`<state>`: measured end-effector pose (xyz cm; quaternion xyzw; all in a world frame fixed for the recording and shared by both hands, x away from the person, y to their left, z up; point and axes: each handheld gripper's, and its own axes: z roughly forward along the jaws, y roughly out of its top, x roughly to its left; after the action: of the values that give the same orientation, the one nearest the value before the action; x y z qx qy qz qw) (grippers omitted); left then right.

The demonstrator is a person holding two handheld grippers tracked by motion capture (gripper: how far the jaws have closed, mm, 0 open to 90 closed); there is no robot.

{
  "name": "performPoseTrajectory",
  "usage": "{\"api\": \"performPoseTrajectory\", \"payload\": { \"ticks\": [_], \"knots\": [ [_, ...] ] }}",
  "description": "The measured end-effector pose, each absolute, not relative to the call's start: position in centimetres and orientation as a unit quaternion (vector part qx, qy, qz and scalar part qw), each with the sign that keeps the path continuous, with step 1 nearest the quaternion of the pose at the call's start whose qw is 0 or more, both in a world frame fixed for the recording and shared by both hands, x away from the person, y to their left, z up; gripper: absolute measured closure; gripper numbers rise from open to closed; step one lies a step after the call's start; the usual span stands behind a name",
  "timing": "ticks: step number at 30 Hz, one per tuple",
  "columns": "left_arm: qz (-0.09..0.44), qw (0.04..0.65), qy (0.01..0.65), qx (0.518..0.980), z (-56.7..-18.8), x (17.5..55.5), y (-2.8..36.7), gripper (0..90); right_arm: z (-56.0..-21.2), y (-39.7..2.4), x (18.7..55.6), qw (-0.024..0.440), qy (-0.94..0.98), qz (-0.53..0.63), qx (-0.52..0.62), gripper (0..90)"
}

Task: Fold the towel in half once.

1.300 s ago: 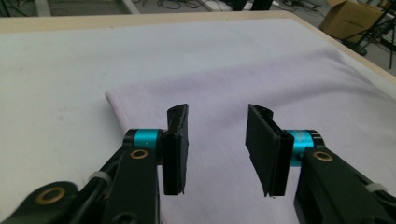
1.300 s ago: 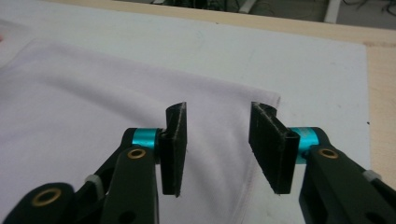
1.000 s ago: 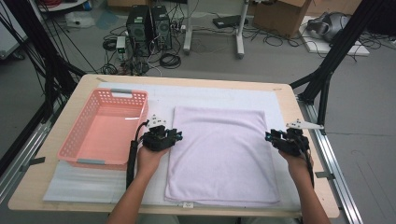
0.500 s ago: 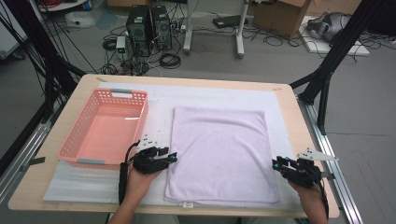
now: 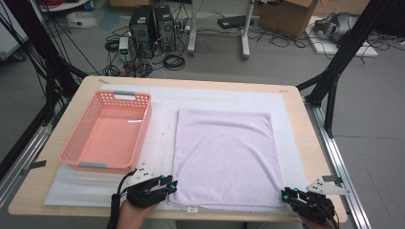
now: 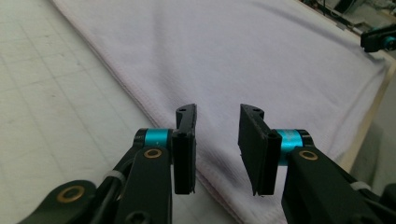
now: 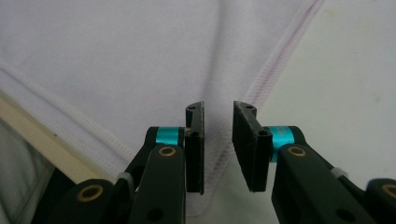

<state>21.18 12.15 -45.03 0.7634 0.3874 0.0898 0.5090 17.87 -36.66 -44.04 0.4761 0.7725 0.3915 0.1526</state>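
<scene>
The pale lilac towel lies flat on a white mat in the middle of the counter, its near hem running along the person's edge. The step in hand looks like taking the two near corners, probably to start a fold away from the person.

The left tool sits at the near left corner; in the left gripper view its jaws stand parted over the hemmed edge with nothing pinched, and they have just been closing. The right tool is at the near right corner; in the right gripper view the jaws straddle the stitched corner with a narrow gap, also just closing, the cloth between them but, as far as the angle lets me judge, not yet pressed.

To do this well, each tool should come low enough that the lower pad slides under the hem, biting just inside the stitching rather than on the tip of the corner. Both grips should close at matching spots so the edge lifts evenly.

The empty pink basket stands on the mat left of the towel, well apart from either tool.
</scene>
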Motion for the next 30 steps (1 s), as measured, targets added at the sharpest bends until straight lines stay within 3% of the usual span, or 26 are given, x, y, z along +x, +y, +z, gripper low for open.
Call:
{"api": "performPoseTrajectory", "payload": {
  "ticks": [2, 4, 6, 8, 23, 25, 27, 30],
  "knots": [
    [0.092, 0.498, 0.381, 0.774, -45.2, 20.9, 11.7, 64.2, -44.2, -36.1, 17.7, 0.155, 0.781, 0.378, 0.473, 74.0],
    [0.095, 0.48, 0.373, 0.789, -45.7, 20.7, 11.0, 66.2, -44.4, -35.7, 17.8, 0.165, 0.787, 0.364, 0.47, 80.9],
    [0.133, 0.462, 0.358, 0.8, -45.8, 20.2, 10.3, 73.7, -44.4, -35.7, 17.9, 0.162, 0.789, 0.364, 0.468, 85.9],
    [0.137, 0.456, 0.363, 0.801, -45.6, 20.1, 10.2, 86.1, -44.3, -35.6, 17.9, 0.168, 0.793, 0.359, 0.463, 86.8],
    [0.106, 0.489, 0.363, 0.786, -44.4, 17.8, 11.9, 87.2, -42.8, -36.8, 14.8, 0.164, 0.78, 0.388, 0.462, 87.1],
    [0.107, 0.486, 0.363, 0.787, -44.4, 17.7, 11.9, 84.3, -42.8, -36.8, 14.5, 0.167, 0.781, 0.386, 0.461, 85.1],
    [0.112, 0.491, 0.382, 0.775, -44.4, 18.1, 12.2, 61.7, -43.1, -36.8, 14.7, 0.158, 0.781, 0.377, 0.472, 68.1],
    [0.128, 0.51, 0.387, 0.757, -44.2, 18.7, 12.8, 52.9, -42.9, -37.2, 15.2, 0.166, 0.762, 0.397, 0.484, 65.2]
  ]
}}
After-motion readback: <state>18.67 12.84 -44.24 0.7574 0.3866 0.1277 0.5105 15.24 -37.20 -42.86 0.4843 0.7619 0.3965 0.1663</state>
